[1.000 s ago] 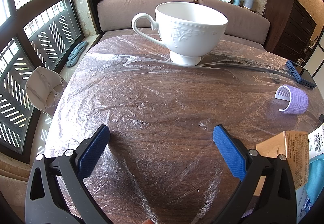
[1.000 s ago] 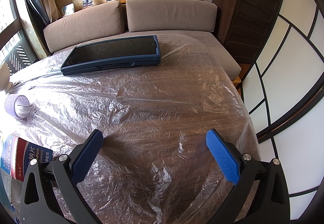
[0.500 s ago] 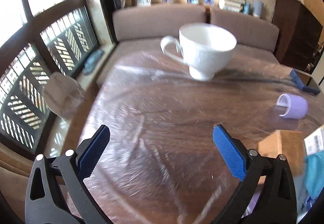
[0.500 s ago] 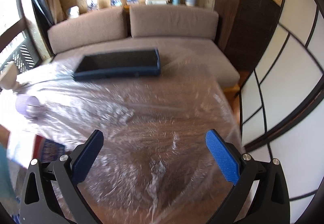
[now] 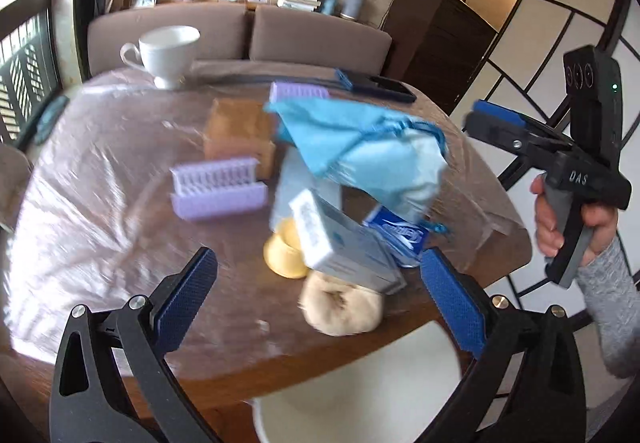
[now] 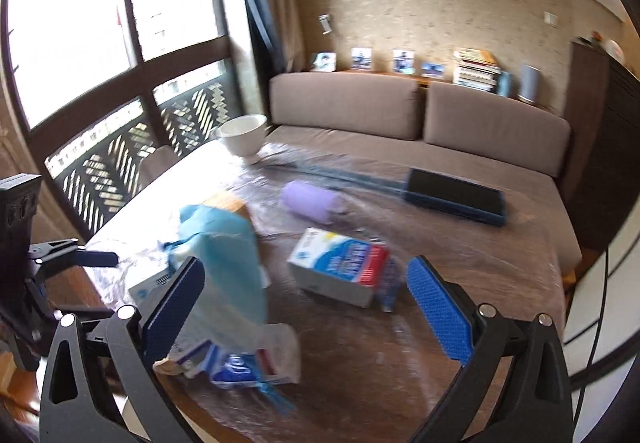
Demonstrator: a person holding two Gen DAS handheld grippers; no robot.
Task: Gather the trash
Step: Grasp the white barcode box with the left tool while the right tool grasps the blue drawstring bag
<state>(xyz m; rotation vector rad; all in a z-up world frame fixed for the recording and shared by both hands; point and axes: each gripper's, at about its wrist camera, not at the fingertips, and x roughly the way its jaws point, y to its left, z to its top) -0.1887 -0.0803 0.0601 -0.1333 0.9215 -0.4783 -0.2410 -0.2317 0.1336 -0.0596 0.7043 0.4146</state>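
Note:
Litter lies in a heap on the plastic-covered table (image 5: 100, 203): a light blue drawstring bag (image 5: 360, 147), a white and blue carton (image 5: 344, 243), a blue packet (image 5: 400, 235), a yellow cap (image 5: 286, 255) and a beige fluffy ring (image 5: 340, 307). My left gripper (image 5: 316, 295) hangs open above the table's near edge, just short of the ring. My right gripper (image 6: 304, 307) is open too, with the blue bag (image 6: 224, 255) by its left finger and a white, blue and red carton (image 6: 340, 269) ahead. Neither holds anything.
A white teacup (image 5: 166, 53) stands at the far side, with a dark tablet (image 5: 376, 85), a brown box (image 5: 240, 135) and purple ribbed rollers (image 5: 218, 189) nearby. A white rounded thing (image 5: 360, 383) sits below the table edge. A hand holds the right gripper (image 5: 480, 119) at the table's right.
Both grippers have pulled back and swung toward each other, so the heap of litter is now in view. Both stay open with nothing in them.

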